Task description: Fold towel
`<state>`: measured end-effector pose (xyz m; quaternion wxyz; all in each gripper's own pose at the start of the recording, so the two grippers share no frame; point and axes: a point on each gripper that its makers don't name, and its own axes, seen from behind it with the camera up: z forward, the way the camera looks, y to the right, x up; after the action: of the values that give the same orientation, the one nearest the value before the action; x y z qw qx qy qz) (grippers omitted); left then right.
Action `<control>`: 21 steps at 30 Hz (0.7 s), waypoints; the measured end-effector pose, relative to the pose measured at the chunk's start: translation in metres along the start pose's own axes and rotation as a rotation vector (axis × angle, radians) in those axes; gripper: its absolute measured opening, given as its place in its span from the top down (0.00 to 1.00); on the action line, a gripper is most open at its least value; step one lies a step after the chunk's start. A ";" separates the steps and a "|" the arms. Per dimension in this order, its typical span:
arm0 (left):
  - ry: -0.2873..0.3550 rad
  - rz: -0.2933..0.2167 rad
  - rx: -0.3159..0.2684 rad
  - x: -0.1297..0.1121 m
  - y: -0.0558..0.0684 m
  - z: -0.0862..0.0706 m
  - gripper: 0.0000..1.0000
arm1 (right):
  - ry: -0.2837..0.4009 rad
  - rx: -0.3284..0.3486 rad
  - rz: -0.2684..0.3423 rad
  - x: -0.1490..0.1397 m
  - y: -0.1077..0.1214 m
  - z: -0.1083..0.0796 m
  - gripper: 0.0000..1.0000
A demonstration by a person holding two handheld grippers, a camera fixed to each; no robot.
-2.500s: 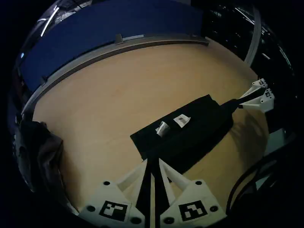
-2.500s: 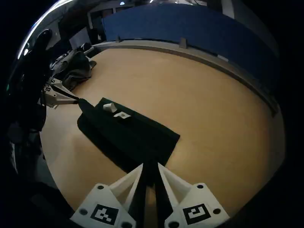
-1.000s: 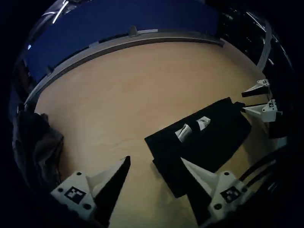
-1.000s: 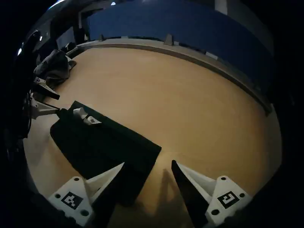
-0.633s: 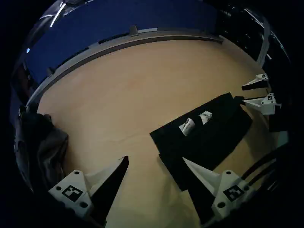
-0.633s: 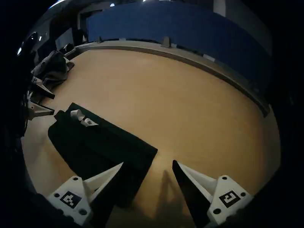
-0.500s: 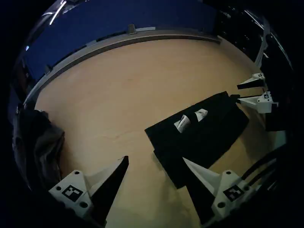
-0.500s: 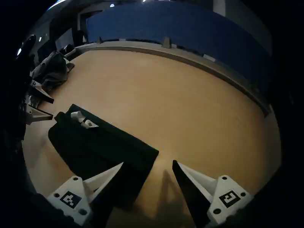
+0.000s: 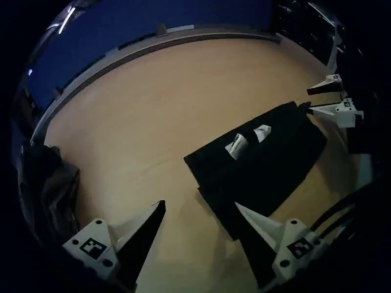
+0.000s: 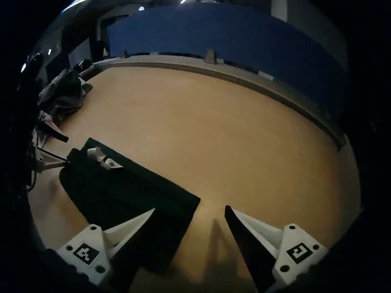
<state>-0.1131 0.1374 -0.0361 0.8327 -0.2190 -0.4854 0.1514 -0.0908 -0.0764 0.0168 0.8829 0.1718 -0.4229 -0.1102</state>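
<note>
— Start closest to the left gripper (image 9: pixel 199 204). How does it stand?

— Its two white fingers are spread wide and hold nothing. Just ahead of its right-hand finger lies the near corner of the black folded towel (image 9: pixel 259 166), flat on the light wooden worktop (image 9: pixel 161 97). The finger hides part of that corner.

— And further along the towel?

— Two small white tags (image 9: pixel 239 144) sit side by side on its top layer. At the far end the right gripper (image 9: pixel 309 100) points at the towel's corner with its fingers parted. I cannot tell whether a tip touches the cloth.

— What about the right gripper's own view?

— The right gripper (image 10: pixel 189 209) is wide open too, with nothing held. The towel's (image 10: pixel 122 190) near end lies just ahead of its left-hand finger and runs away to the left. The tags are close to the far end, and just past them the left gripper (image 10: pixel 67 149) shows with its fingers apart.

— Anything beyond that?

— A heap of grey cloth (image 10: pixel 63 95) lies far off to the left, well apart from the towel. Further on, a grey rail (image 10: pixel 234 72) follows the worktop's far edge, and a blue partition wall (image 10: pixel 234 34) stands behind it.
</note>
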 end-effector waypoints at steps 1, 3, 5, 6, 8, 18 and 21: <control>-0.004 0.002 0.003 -0.001 -0.001 0.001 0.06 | 0.001 0.001 0.001 0.000 0.000 0.000 0.00; -0.009 0.008 0.009 -0.003 -0.002 0.003 0.06 | 0.002 0.001 0.001 0.000 -0.001 -0.001 0.00; -0.012 0.018 0.013 -0.004 -0.003 0.004 0.06 | 0.003 -0.001 0.000 0.000 0.000 -0.002 0.00; -0.013 0.022 0.015 -0.005 -0.003 0.004 0.06 | 0.003 0.000 -0.001 0.000 -0.001 -0.002 0.00; -0.015 0.030 0.018 -0.005 -0.004 0.005 0.06 | 0.003 0.003 -0.003 0.000 -0.002 -0.003 0.00; -0.011 0.016 0.037 0.000 -0.010 0.010 0.06 | 0.006 0.008 -0.008 -0.003 -0.005 -0.013 0.00; -0.007 0.013 0.042 0.004 -0.013 0.010 0.06 | 0.005 0.005 -0.007 -0.006 -0.004 -0.015 0.00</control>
<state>-0.1197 0.1303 -0.0223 0.8345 -0.2040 -0.4836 0.1679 -0.0832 -0.0747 0.0025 0.8832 0.1758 -0.4202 -0.1120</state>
